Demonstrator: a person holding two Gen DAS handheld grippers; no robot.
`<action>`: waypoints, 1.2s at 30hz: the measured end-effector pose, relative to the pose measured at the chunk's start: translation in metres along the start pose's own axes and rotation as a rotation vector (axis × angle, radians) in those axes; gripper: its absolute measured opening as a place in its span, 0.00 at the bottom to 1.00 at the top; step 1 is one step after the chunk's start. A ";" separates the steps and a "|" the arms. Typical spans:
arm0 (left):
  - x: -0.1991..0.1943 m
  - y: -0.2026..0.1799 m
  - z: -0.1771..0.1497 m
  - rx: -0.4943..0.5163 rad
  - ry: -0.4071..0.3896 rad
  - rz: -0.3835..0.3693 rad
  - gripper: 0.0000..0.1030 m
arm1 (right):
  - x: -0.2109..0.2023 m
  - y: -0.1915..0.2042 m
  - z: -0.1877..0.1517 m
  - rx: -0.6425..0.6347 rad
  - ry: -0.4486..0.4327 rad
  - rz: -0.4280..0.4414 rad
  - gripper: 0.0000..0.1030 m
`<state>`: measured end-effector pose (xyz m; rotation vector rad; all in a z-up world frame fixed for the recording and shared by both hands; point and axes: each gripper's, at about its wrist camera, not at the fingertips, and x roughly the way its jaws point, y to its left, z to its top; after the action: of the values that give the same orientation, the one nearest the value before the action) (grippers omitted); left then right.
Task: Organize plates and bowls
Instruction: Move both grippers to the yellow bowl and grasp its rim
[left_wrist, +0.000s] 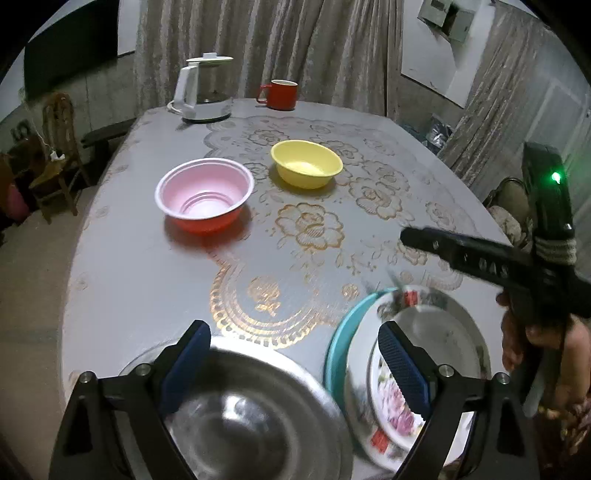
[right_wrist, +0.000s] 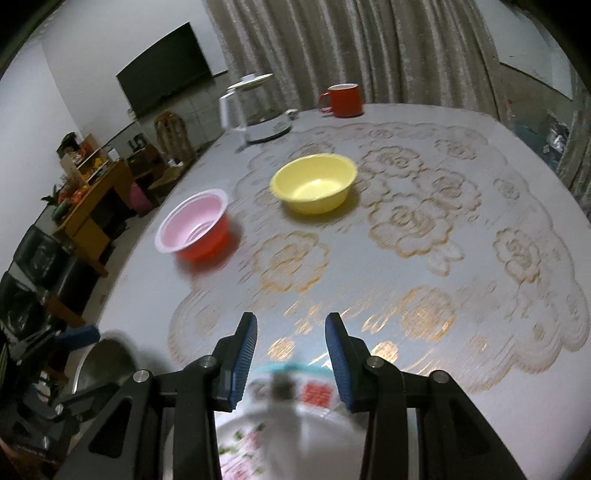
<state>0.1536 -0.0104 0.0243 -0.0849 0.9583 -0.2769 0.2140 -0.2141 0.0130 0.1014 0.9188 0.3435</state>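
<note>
A steel bowl (left_wrist: 243, 417) sits at the table's near edge, below my open left gripper (left_wrist: 295, 365), which holds nothing. To its right is a stack of plates: a floral white plate (left_wrist: 395, 410) on a steel plate (left_wrist: 458, 325) on a teal plate (left_wrist: 338, 347). My right gripper (right_wrist: 291, 358) is open above that stack (right_wrist: 280, 417), empty; it also shows in the left wrist view (left_wrist: 410, 236). A red bowl with a pink inside (left_wrist: 205, 195) (right_wrist: 194, 225) and a yellow bowl (left_wrist: 306, 162) (right_wrist: 314, 182) stand apart mid-table.
A white electric kettle (left_wrist: 203, 92) (right_wrist: 255, 107) and a red mug (left_wrist: 280, 94) (right_wrist: 343, 99) stand at the table's far edge. The table (left_wrist: 147, 266) has a floral cloth. Chairs and a cabinet (right_wrist: 88, 199) stand to the left, curtains behind.
</note>
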 end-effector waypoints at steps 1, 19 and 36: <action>0.003 -0.001 0.003 -0.003 0.004 -0.002 0.91 | 0.002 -0.006 0.007 -0.002 -0.006 -0.009 0.37; 0.043 0.012 0.058 -0.104 -0.004 0.020 0.92 | 0.114 -0.078 0.111 0.245 0.082 0.044 0.37; 0.083 0.006 0.104 -0.068 -0.048 0.024 0.91 | 0.166 -0.081 0.112 0.234 0.117 0.086 0.12</action>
<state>0.2846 -0.0327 0.0173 -0.1417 0.9209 -0.2197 0.4155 -0.2282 -0.0640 0.3393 1.0704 0.3235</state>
